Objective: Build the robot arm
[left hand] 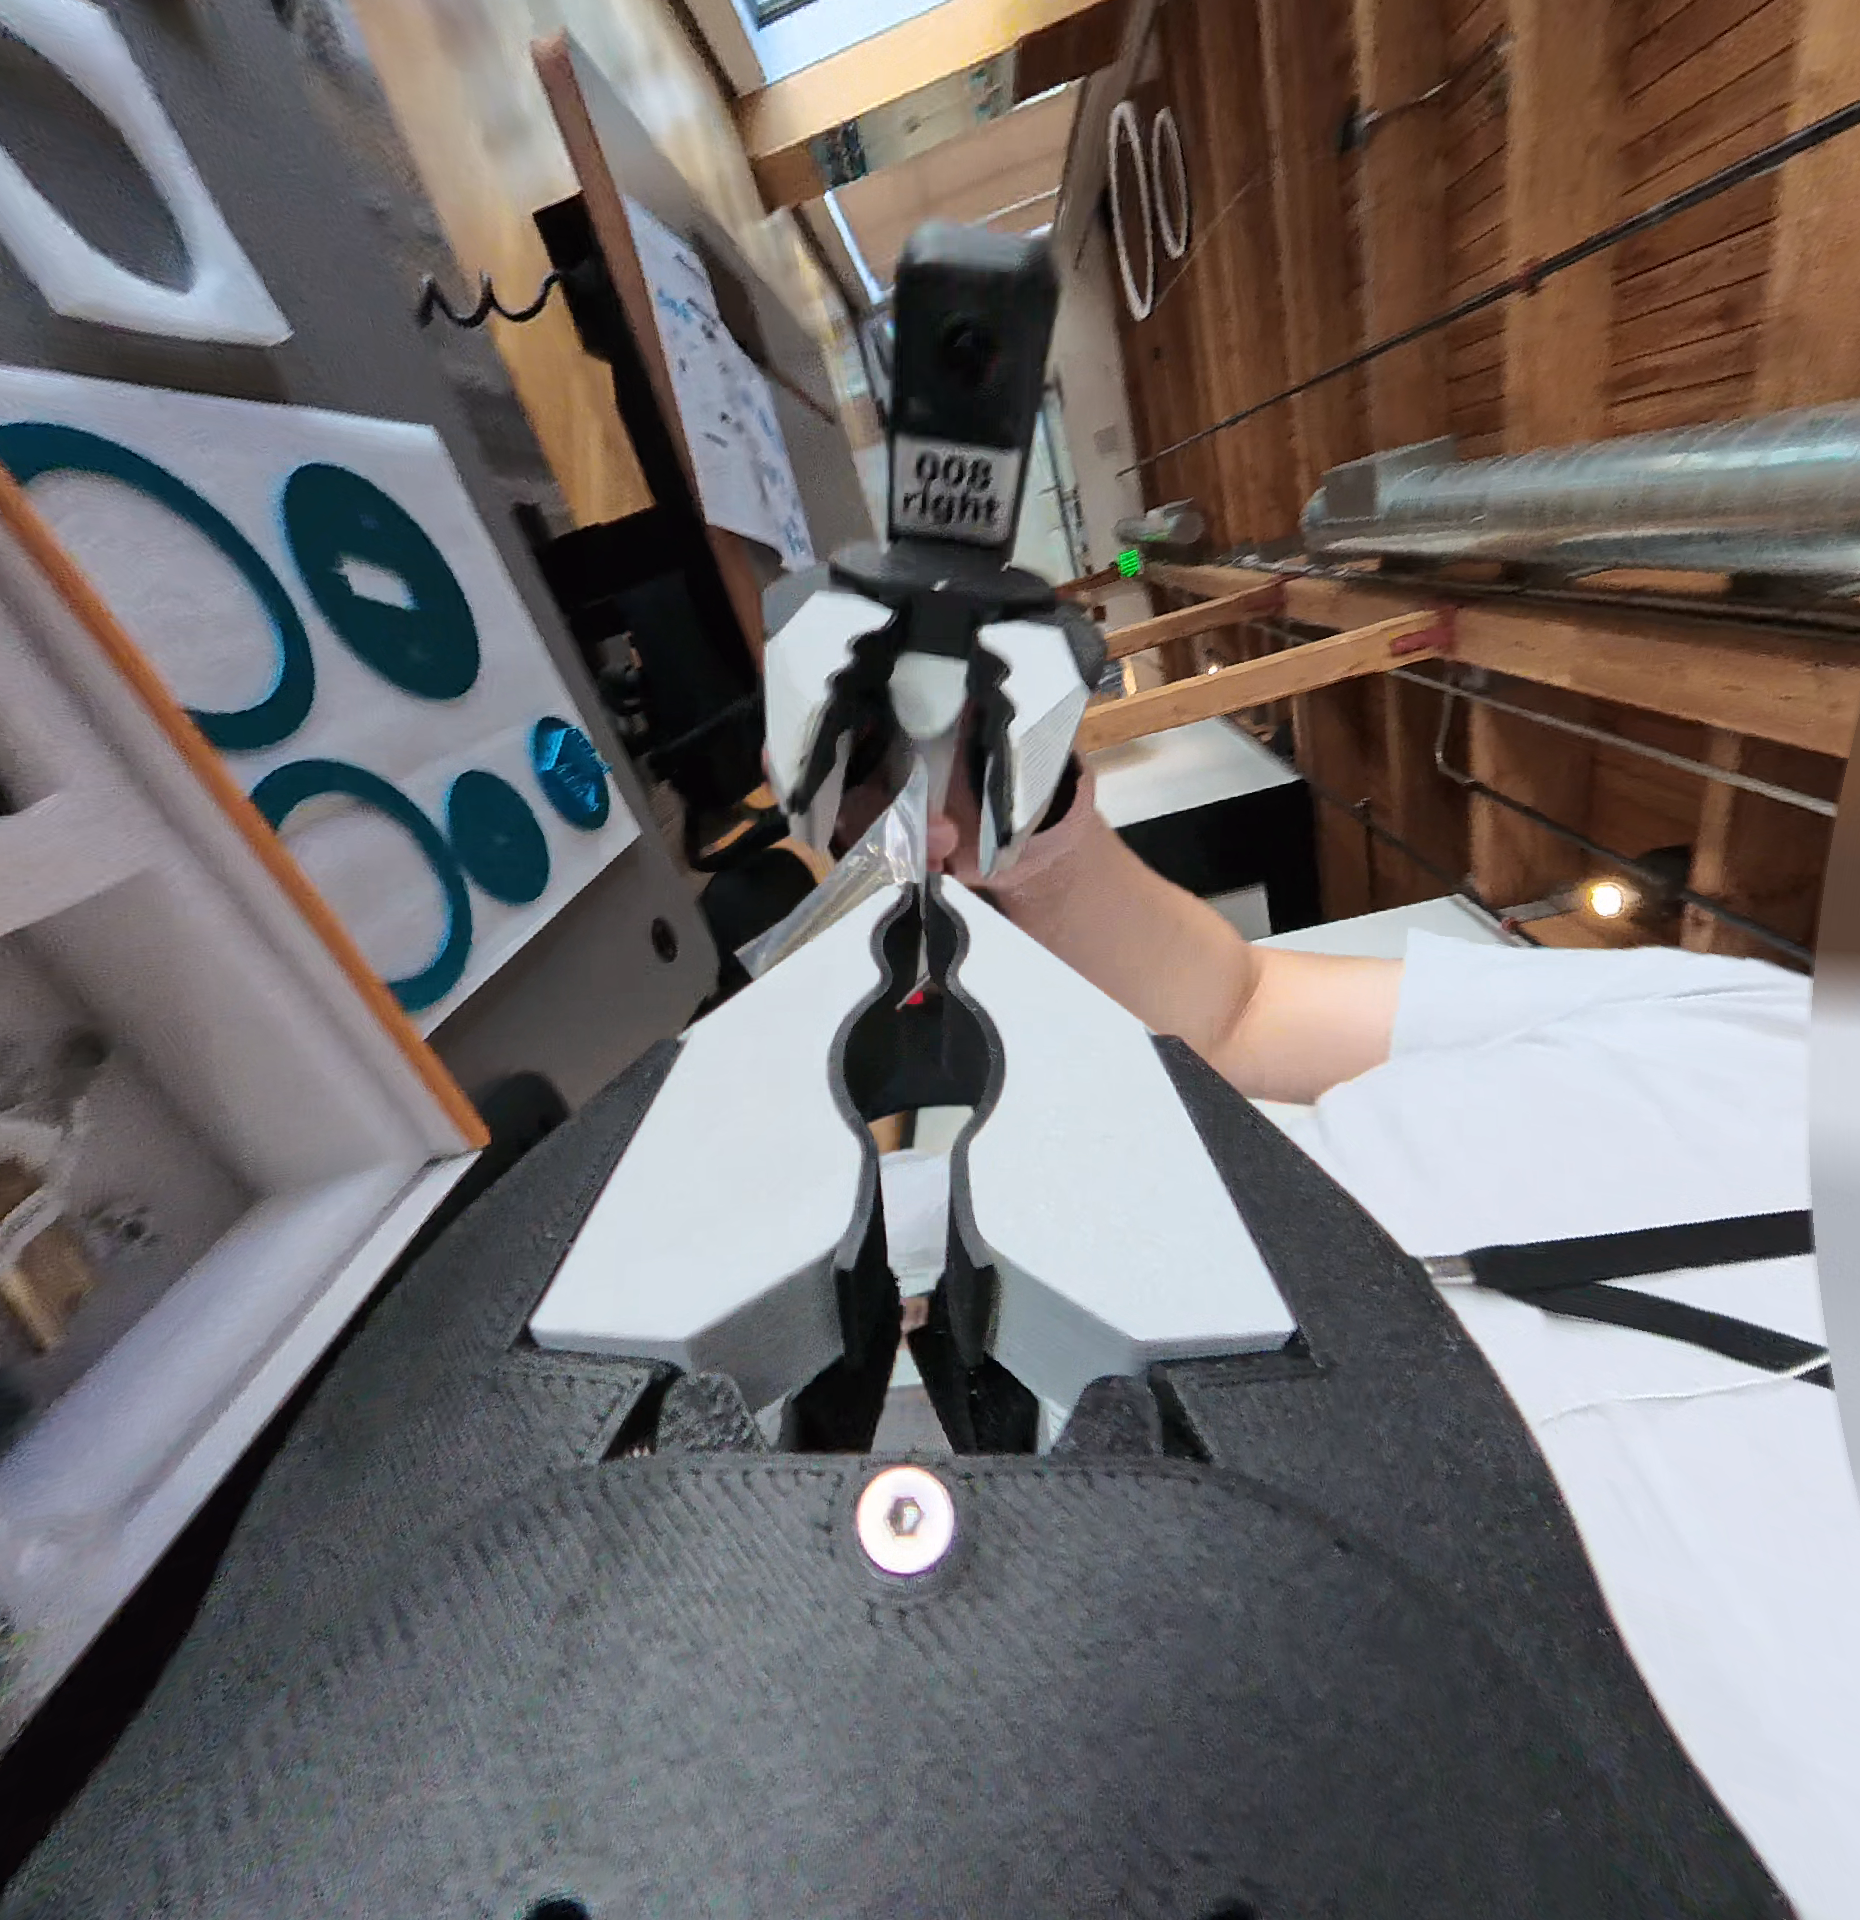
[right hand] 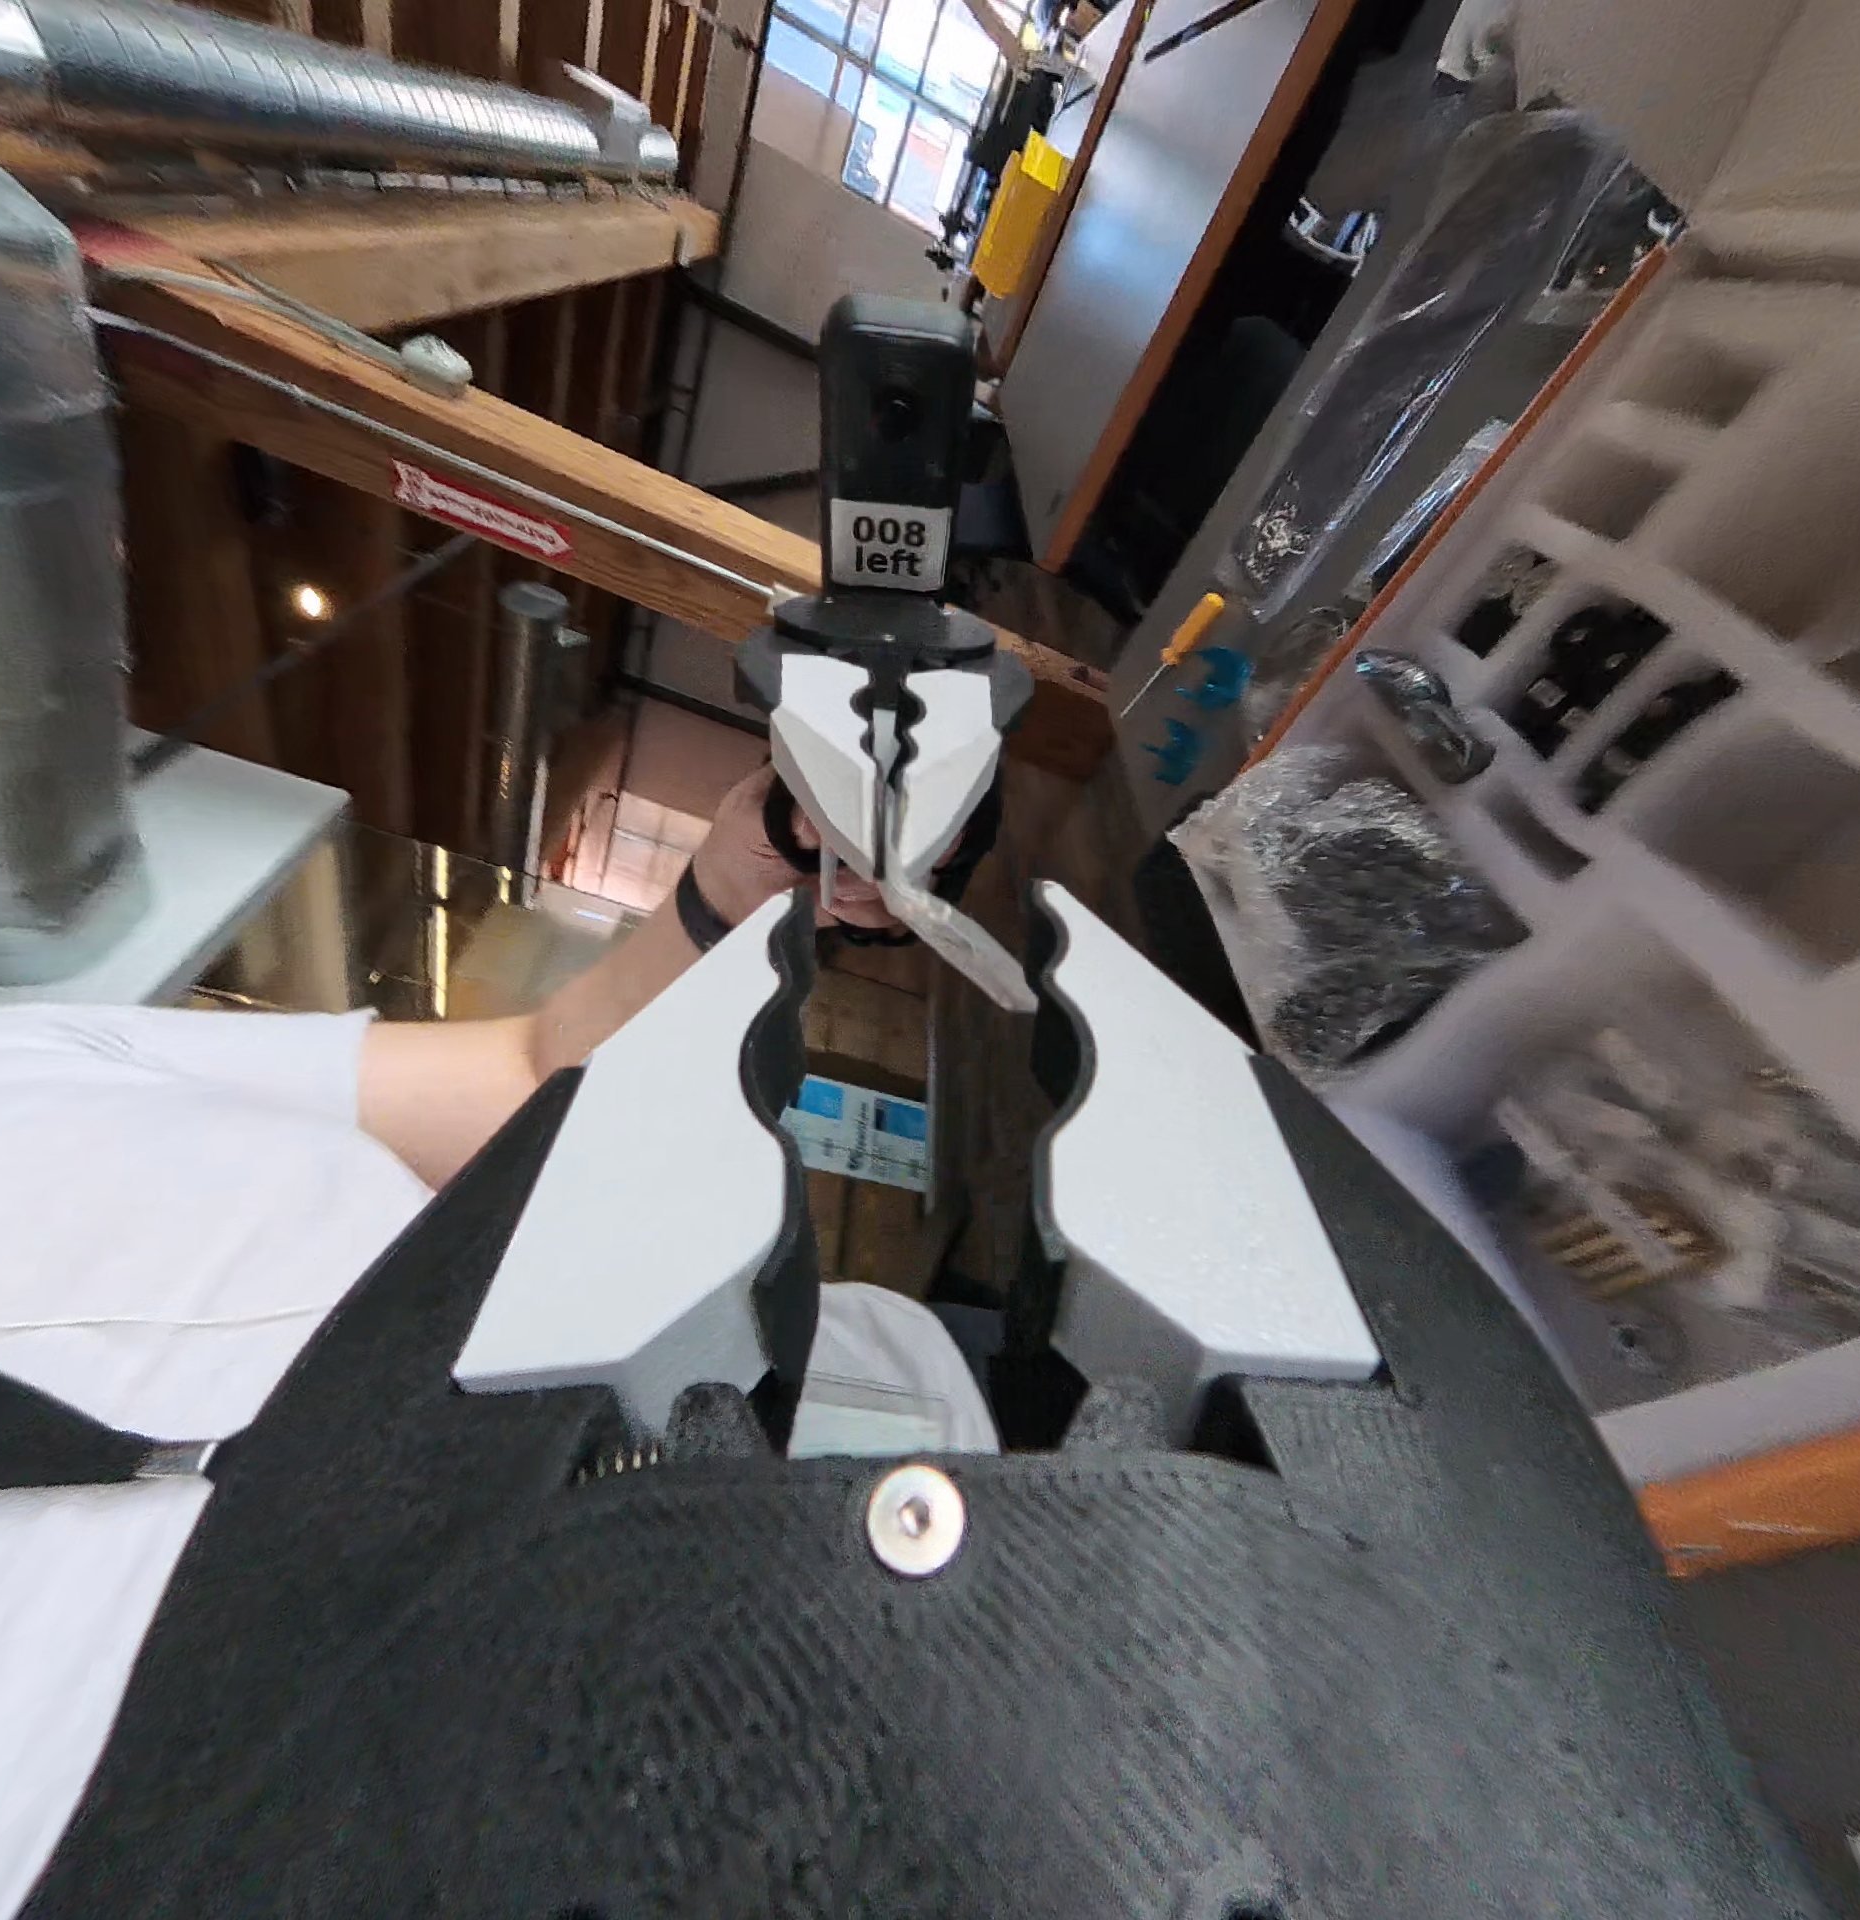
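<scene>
Clear packet [right hand: 952, 951]: held up in the air between the two facing tools; one edge is pinched, the free end reaches the opposite tool
Left tool [left hand: 921, 904]: clamped tight on the packet's edge
Right tool [right hand: 918, 899]: jaws spread wide; packet's free end is seen against one finger, not gripped
Foam tray [right hand: 1528, 582]: compartmented, off to one side, untouched

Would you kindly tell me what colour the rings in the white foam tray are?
Teal rings, clearest in the left wrist view.
</scene>
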Available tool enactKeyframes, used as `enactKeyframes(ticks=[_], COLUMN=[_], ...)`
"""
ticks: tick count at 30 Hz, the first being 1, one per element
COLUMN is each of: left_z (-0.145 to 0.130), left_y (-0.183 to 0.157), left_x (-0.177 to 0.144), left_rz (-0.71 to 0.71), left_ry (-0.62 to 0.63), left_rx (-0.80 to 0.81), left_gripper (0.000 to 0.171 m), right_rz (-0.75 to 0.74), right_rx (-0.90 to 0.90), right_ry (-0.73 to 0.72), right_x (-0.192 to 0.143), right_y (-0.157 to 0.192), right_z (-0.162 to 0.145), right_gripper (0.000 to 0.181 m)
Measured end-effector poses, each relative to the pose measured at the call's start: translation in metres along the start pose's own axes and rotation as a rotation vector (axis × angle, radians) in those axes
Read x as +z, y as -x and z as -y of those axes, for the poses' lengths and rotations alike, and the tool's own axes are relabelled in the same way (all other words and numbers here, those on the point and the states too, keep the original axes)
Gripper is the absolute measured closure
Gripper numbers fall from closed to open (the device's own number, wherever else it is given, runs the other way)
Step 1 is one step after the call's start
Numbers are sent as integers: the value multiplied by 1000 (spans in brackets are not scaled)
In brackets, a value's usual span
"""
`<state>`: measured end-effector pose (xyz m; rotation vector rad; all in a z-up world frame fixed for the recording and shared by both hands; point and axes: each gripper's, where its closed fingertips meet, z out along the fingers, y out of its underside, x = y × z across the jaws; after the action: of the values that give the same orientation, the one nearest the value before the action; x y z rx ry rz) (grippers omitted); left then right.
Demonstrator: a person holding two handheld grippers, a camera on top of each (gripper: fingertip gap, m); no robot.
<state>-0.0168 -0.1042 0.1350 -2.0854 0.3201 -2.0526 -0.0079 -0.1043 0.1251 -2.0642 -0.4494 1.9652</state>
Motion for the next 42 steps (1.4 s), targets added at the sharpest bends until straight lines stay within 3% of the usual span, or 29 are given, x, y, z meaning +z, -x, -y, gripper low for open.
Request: enactKeyframes(ticks=[3,6,8,9,10,12,14,19,23,26,30,32,36,42], left_z=[-9,-11,-7,-5,-3,-3,-13,-43,-55,-59,-58,-55,-52,-56], left_y=[7,13,23,32,45,68,77,81,80,73,60,54,45,38], left_x=[1,2,-2,-7,-15,-37,-55,-81,-95,-104,-117,-123,-128,-118], left_rz=[20,31,67,106,169,308,353,366,367,359,356,352,355,331], left_ry=[34,38,6,-9,-27,-62,-66,-83,-130,-168,-212,-235,-251,-229], left_rx=[6,3,-4,-14,-10,27,24,-25,-47,-42,-18,-1,27,39], left_gripper=[171,171,169,147,137,139,141,147,147,147,147,148,149,150], right_rz=[-25,-12,-54,-90,-159,-307,-388,-342,-395,-456,-552,-588,-653,-729], right_rx=[-78,-128,-146,-138,-126,-63,44,194,170,-71,-638,-843,-1000,-998], right_ry=[142,328,324,325,346,432,530,597,729,813,831,925,1252,1415], right_x=[8,15,18,19,19,18,23,69,74,61,37,19,-9,0], right_y=[-3,-3,-13,-23,-42,-90,-130,-163,-184,-186,-182,-190,-219,-236], right_z=[-3,-18,-15,-16,-21,-42,-71,-110,-131,-123,-78,-76,-100,-104], right_gripper=[145,181,181,181,181,181,181,181,171,161,153,153,154,155])
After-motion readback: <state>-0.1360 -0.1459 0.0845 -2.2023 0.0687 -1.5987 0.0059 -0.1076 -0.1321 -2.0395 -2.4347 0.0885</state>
